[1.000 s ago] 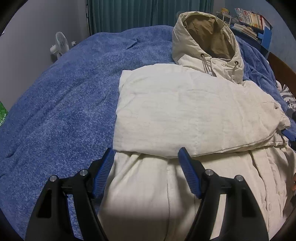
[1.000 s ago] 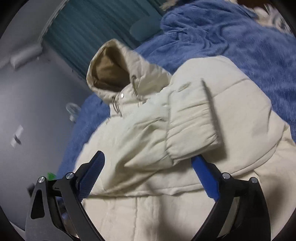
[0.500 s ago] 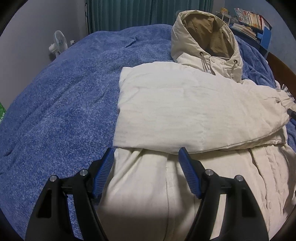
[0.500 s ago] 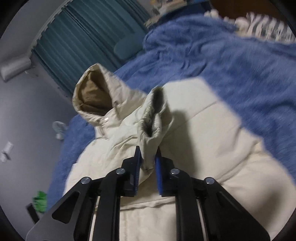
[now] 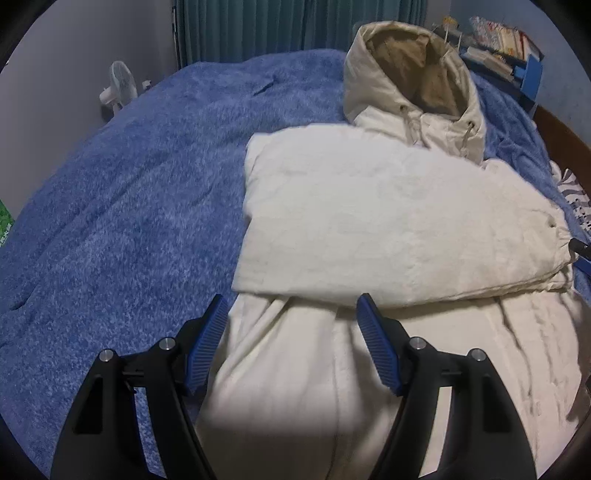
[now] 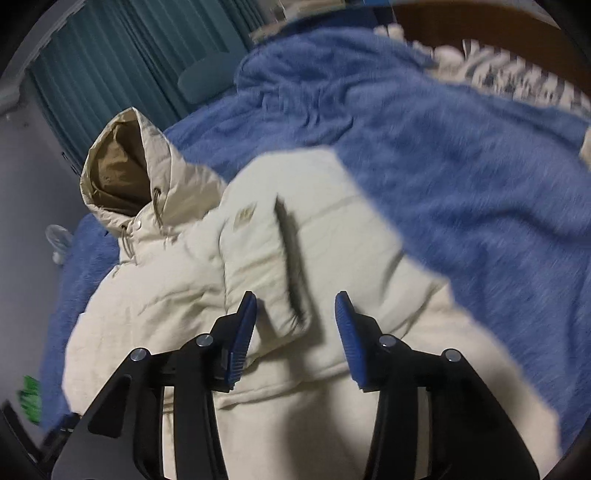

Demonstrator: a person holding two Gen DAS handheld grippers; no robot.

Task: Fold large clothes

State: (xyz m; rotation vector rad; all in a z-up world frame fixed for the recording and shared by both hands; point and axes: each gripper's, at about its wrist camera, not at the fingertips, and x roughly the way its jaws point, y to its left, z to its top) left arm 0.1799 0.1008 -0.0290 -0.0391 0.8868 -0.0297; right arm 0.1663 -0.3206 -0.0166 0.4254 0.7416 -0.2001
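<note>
Basically one cream hooded jacket point(image 5: 369, 229) is lying flat on the blue blanket point(image 5: 122, 206), occupying the right half of the bed in the left wrist view; hood point(image 5: 413, 77) is pointing toward the teal curtain point(image 5: 280, 26), and one sleeve point(image 5: 388, 236) is lying folded across the chest w/ its cuff point(image 6: 284, 295) ending near the jacket's right edge. Left of the jacket the blanket is running wide and bare out to the bed's edge; right of it only a narrow strip is showing before a wooden bed frame point(image 5: 561, 136) and a striped cloth point(image 5: 576, 199).

Left gripper point(image 5: 291, 332) is hovering over the lower front of the jacket, jaws standing wide apart w/ nothing between the pads; right gripper point(image 6: 295, 325) is sitting at the cuff, jaws opening, cuff lying between the pads but not pinched; view there is blurring, so contact w/ either pad is hard to tell.

Around: 1 white fan point(image 5: 118, 81) is standing by the wall beyond the far left edge; 1 shelf of books point(image 5: 502, 48) is sitting behind the hood; something green point(image 5: 5, 225) is showing at the far left.
</note>
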